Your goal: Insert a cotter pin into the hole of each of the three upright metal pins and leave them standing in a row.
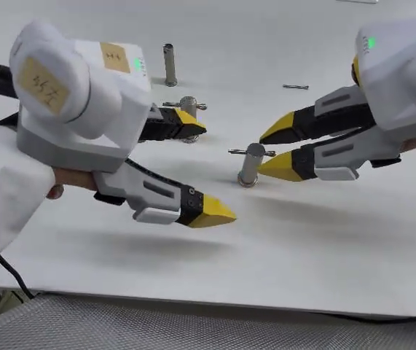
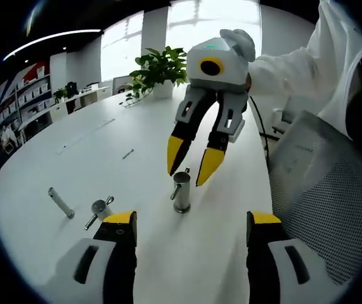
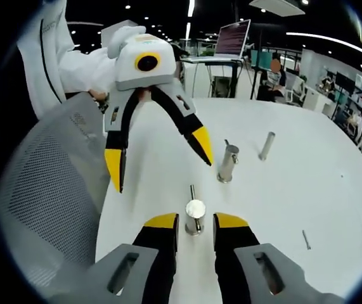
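Three metal pins stand on the white table (image 1: 324,248). The nearest pin (image 1: 249,166) has a cotter pin (image 1: 251,152) through its top. My right gripper (image 1: 264,154) is open, its yellow tips just beside that pin; in the right gripper view the pin (image 3: 195,212) sits between the jaws with a gap on each side. The middle pin (image 1: 187,106) also carries a cotter pin. The far pin (image 1: 170,64) is bare. A loose cotter pin (image 1: 295,87) lies on the table. My left gripper (image 1: 211,171) is wide open and holds nothing, left of the nearest pin (image 2: 181,190).
A mesh chair back (image 1: 120,328) and a black cable (image 1: 11,273) lie along the table's near edge. A potted plant (image 2: 158,66) stands at the far end of the table. Bare white tabletop surrounds the pins.
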### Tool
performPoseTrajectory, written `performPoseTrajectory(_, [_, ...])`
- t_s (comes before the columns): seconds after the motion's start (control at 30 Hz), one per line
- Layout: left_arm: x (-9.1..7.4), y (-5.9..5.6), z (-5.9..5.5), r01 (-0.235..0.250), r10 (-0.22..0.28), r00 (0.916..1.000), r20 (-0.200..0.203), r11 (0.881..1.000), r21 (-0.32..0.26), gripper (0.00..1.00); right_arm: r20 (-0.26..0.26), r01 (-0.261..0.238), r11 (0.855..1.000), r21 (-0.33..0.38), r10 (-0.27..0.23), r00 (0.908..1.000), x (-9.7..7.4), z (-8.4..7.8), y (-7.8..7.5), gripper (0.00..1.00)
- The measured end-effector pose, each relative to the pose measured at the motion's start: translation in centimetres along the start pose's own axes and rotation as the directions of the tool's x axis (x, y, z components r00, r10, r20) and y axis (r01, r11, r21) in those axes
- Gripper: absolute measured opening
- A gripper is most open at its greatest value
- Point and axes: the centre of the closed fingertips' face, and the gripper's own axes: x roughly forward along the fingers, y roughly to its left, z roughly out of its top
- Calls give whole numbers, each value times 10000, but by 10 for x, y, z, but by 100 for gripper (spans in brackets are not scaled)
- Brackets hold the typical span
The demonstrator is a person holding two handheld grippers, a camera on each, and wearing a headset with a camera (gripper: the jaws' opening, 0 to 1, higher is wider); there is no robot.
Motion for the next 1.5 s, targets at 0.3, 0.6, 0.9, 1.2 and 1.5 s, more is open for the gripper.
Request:
performPoseTrajectory(0.3, [-12, 2, -17, -48, 55, 9999, 147, 9990, -436, 94, -19, 56, 9993, 361, -56, 10000, 7, 0, 2, 17])
performPoseTrajectory(0.6, [-17, -5, -31, 167, -169, 9999, -25, 9982, -571, 99, -142, 78, 9983, 573, -70, 9999, 13, -2, 2, 14])
performPoseTrajectory(0.9, [-20, -6, -31, 199, -185, 9997, 180, 9961, -857, 98, -124, 115, 9981, 608, -108, 9999, 14, -3, 1, 10])
performPoseTrajectory(1.2, [-22, -8, -31, 163, -139, 9996, 262, 9954, -941, 98, -252, 39, 9995, 320, -31, 9997, 15, -3, 2, 8])
performPoseTrajectory(1.5, [-27, -10, -30, 28, 12, 9994, 353, 9937, -1120, 98, -401, 304, 9988, 378, -289, 9988, 11, -5, -16, 8])
